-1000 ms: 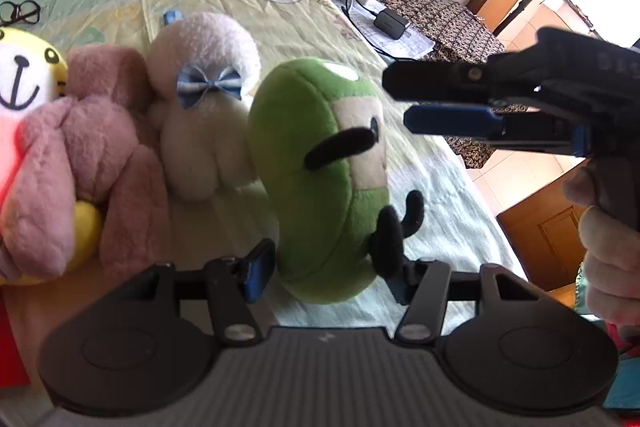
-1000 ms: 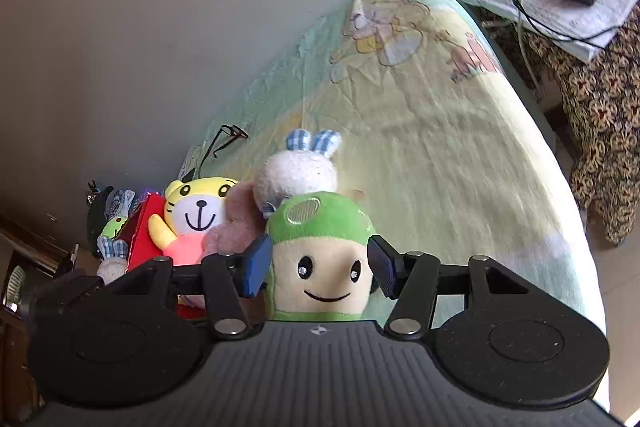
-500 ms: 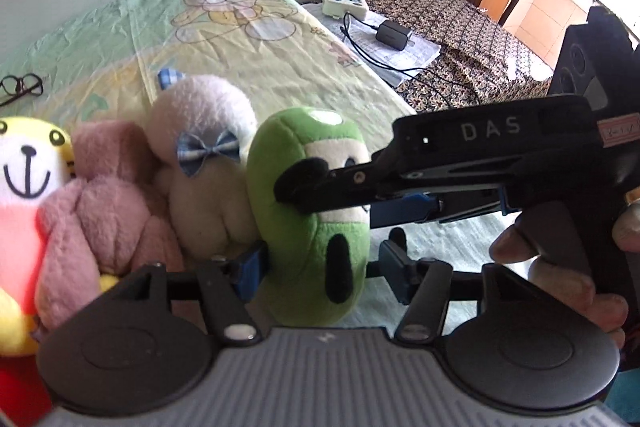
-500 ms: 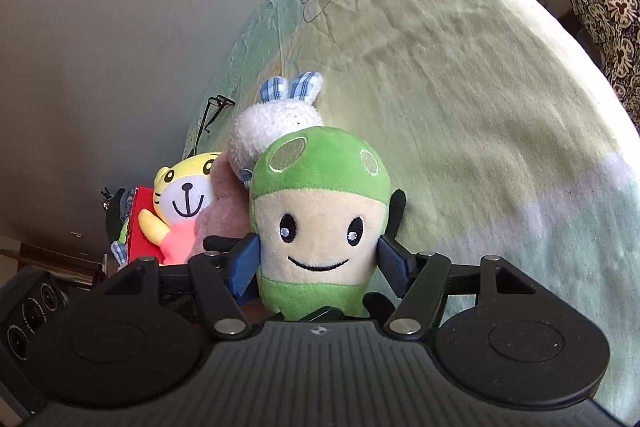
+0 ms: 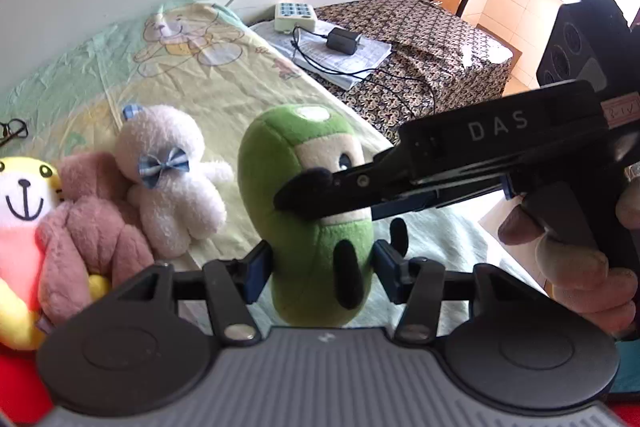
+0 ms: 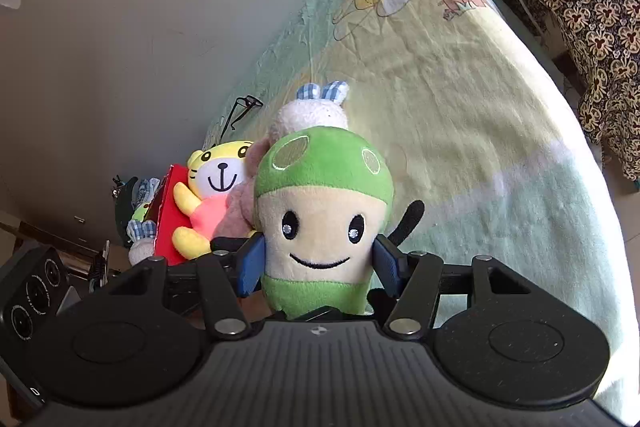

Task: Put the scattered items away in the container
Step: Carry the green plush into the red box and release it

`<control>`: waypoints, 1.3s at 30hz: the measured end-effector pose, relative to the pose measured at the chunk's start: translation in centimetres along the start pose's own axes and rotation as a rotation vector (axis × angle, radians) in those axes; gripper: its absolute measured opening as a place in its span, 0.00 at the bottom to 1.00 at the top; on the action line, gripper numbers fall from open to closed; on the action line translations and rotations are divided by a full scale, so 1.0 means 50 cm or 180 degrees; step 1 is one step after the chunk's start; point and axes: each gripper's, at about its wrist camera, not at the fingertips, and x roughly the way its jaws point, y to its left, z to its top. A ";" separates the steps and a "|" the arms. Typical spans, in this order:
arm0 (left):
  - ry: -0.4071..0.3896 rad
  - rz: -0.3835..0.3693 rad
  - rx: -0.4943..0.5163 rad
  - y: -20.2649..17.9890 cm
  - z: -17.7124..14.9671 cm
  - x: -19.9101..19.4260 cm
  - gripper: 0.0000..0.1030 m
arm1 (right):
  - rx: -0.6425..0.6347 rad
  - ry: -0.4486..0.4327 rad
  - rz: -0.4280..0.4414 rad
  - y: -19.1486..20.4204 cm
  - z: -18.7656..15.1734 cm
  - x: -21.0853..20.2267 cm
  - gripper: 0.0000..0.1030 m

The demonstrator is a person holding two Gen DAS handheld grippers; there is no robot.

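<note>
A green plush toy (image 5: 304, 147) with a cream smiling face (image 6: 320, 167) stands upright over the bed, between both grippers. My left gripper (image 5: 322, 267) has its blue pads against the toy's lower body, and its jaws are closing. From the right my right gripper (image 5: 320, 199) reaches across the toy's face. In the right wrist view its pads (image 6: 318, 263) press the cheeks, and its jaws are closing too. A white bunny (image 5: 176, 195), a pink-brown plush (image 5: 92, 227) and a yellow tiger (image 5: 20, 203) lie to the left. A red box (image 6: 168, 219) stands beside the tiger.
Glasses (image 6: 240, 111) lie on the bedsheet near the wall. Past the bed's end, a side table with a patterned cloth (image 5: 420, 39) carries a power strip, a charger and papers. A person's hand (image 5: 580, 267) holds the right gripper. Open bedsheet lies behind the toys.
The right gripper came in from the right and now spans the green toy's face. The left gripper rose and rolled, bringing the tilted toy upright and higher above the sheet.
</note>
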 end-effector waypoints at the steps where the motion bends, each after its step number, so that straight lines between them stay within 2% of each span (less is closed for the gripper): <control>1: -0.0038 0.0008 0.0036 -0.008 -0.002 -0.011 0.53 | -0.0074 -0.0027 -0.0010 0.015 -0.004 -0.007 0.58; 5: -0.0201 0.0056 0.0128 -0.017 -0.010 -0.061 0.53 | -0.0363 -0.0117 -0.0028 0.081 -0.004 -0.017 0.58; 11: -0.0540 0.0139 0.0034 0.043 -0.009 -0.162 0.53 | -0.0741 -0.0284 0.0084 0.211 0.003 0.005 0.58; 18: -0.0948 0.0368 -0.0128 0.165 -0.017 -0.292 0.53 | -0.1228 -0.0370 0.0280 0.378 0.025 0.099 0.58; 23: -0.1108 0.0691 -0.0274 0.262 -0.043 -0.355 0.53 | -0.1504 -0.0294 0.0363 0.475 0.021 0.201 0.58; 27: -0.1098 0.0818 -0.0536 0.353 -0.081 -0.381 0.53 | -0.1628 -0.0094 0.0372 0.535 -0.001 0.307 0.58; 30: -0.1016 0.0904 -0.0721 0.421 -0.120 -0.390 0.53 | -0.1573 0.0123 0.0347 0.561 -0.022 0.383 0.58; 36: -0.0688 0.1024 -0.1029 0.539 -0.205 -0.377 0.53 | -0.1146 0.0585 0.0215 0.577 -0.072 0.531 0.58; 39: -0.0509 0.1060 -0.1113 0.577 -0.240 -0.374 0.53 | -0.0981 0.0724 0.0139 0.581 -0.097 0.575 0.58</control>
